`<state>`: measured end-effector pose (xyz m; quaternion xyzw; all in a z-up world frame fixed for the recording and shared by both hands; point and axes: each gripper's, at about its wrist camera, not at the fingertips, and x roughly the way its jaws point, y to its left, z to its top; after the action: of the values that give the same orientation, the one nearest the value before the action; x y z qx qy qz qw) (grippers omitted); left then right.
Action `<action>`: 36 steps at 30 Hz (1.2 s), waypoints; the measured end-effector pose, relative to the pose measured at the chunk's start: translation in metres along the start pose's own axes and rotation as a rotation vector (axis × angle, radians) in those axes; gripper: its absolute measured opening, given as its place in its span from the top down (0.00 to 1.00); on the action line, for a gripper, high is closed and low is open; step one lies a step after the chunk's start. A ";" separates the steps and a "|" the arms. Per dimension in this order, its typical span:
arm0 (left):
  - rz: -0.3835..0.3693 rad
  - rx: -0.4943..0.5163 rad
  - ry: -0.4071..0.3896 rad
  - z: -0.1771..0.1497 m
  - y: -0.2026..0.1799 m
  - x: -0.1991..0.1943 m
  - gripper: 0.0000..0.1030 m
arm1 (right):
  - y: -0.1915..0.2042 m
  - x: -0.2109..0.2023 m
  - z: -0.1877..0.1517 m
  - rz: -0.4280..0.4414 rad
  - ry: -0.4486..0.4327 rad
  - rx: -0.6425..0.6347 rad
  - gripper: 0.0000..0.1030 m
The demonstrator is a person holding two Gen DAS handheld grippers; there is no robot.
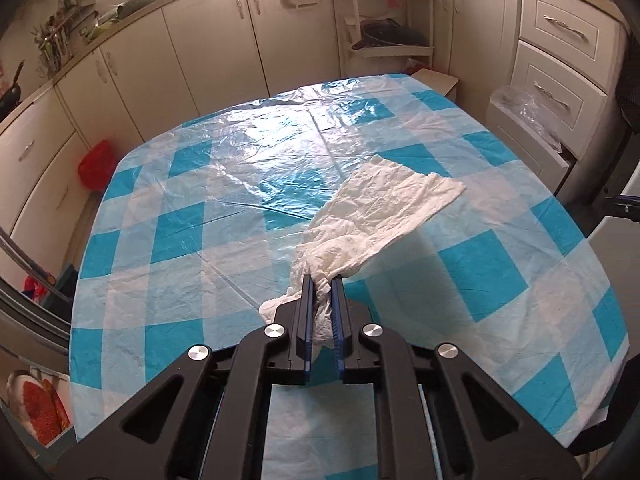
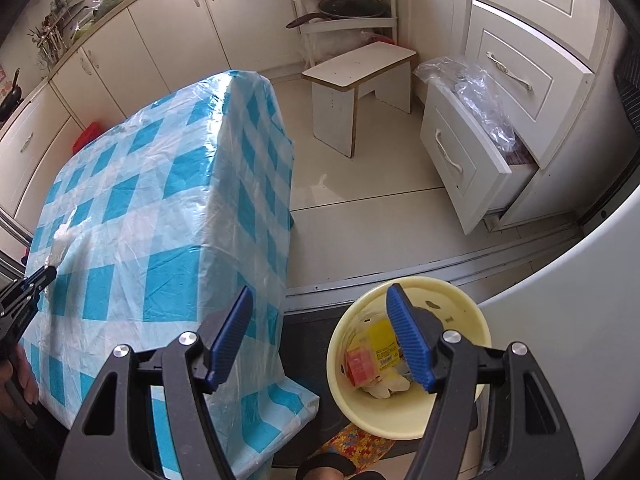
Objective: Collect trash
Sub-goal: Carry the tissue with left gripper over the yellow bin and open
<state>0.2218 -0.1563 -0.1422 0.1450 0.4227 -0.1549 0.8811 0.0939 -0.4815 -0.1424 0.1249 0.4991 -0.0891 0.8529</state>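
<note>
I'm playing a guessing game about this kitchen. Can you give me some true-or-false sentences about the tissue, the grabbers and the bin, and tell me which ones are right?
1. The left gripper is shut on the crumpled white tissue. True.
2. The right gripper is squeezing a piece of trash. False: its jaws stand wide open with nothing between them.
3. The yellow bin already has trash inside. True: a yellow packet and a red packet lie in it.
4. The tablecloth is red with stripes. False: it is blue and white checks.
5. The bin stands on top of the table. False: it sits on the floor beside the table.
</note>
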 end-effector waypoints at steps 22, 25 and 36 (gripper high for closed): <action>-0.539 0.040 0.022 0.023 -0.179 -0.044 0.92 | -0.054 -0.081 -0.003 0.009 -0.303 0.252 0.31; -0.601 0.049 0.063 0.026 -0.216 -0.033 0.92 | -0.064 -0.093 -0.005 0.000 -0.354 0.278 0.31; -0.611 -0.032 0.302 0.022 -0.312 0.046 0.80 | -0.090 -0.107 -0.009 -0.025 -0.405 0.343 0.31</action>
<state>0.1412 -0.4558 -0.2040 0.0188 0.5747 -0.3820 0.7235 0.0097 -0.5620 -0.0644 0.2411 0.2974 -0.2061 0.9005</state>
